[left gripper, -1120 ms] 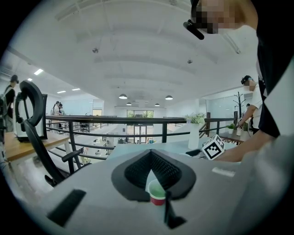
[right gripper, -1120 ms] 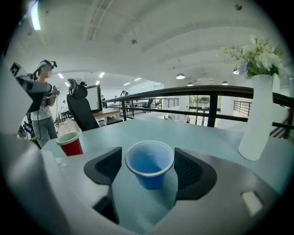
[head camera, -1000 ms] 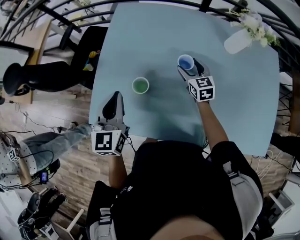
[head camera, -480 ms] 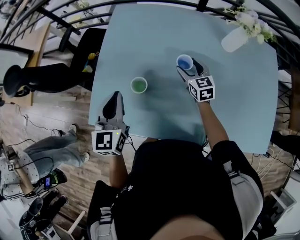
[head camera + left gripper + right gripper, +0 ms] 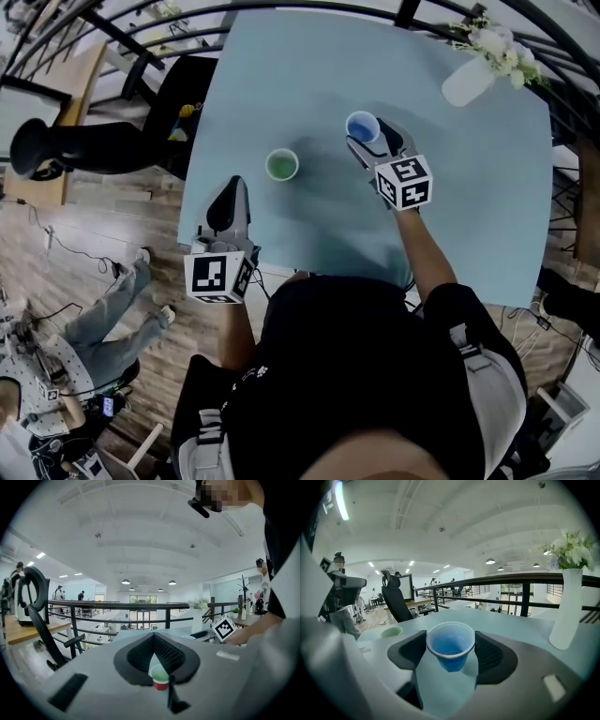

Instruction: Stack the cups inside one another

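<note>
The right gripper (image 5: pixel 369 139) is clamped on the upright blue cup (image 5: pixel 362 126) over the table (image 5: pixel 469 187). The open-mouthed green cup (image 5: pixel 281 165) stands to its left, slightly nearer. The left gripper (image 5: pixel 232 189), jaws together, rests near-left.

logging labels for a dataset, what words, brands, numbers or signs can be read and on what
No readable text anywhere.
The blue cup, green cup and white vase show no print.
The cubes on the left tongs and right tongs show only square black-and-white markers, no letters.
</note>
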Available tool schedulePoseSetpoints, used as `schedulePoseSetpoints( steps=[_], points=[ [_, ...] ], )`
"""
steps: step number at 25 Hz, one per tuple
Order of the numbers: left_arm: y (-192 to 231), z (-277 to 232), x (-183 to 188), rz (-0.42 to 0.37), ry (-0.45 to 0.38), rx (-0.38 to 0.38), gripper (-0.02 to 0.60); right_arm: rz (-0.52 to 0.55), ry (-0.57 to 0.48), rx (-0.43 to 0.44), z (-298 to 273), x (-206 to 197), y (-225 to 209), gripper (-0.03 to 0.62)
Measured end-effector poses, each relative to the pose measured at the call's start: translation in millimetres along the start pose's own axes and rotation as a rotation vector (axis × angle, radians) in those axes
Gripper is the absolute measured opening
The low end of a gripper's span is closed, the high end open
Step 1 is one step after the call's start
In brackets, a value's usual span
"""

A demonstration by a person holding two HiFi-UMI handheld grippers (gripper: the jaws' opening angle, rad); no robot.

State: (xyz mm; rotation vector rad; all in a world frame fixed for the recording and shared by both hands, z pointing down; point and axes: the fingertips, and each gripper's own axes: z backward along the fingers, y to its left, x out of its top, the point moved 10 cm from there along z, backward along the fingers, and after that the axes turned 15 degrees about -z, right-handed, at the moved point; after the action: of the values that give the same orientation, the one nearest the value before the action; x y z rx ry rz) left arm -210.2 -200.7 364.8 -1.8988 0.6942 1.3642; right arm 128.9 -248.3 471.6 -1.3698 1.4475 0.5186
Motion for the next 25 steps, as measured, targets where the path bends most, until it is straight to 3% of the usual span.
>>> schedulePoseSetpoints(
  steps=[17, 25],
  points=[
    [2, 43, -4, -0.008, -0.008, 0.059, -0.006, 0.053, -0.019, 0.197, 3, 15, 74, 0.324],
    [11, 68, -9, 0.024, -0.020, 0.133, -0.006, 0.066, -0.024, 0.268, -8, 20, 104, 0.324]
  ],
)
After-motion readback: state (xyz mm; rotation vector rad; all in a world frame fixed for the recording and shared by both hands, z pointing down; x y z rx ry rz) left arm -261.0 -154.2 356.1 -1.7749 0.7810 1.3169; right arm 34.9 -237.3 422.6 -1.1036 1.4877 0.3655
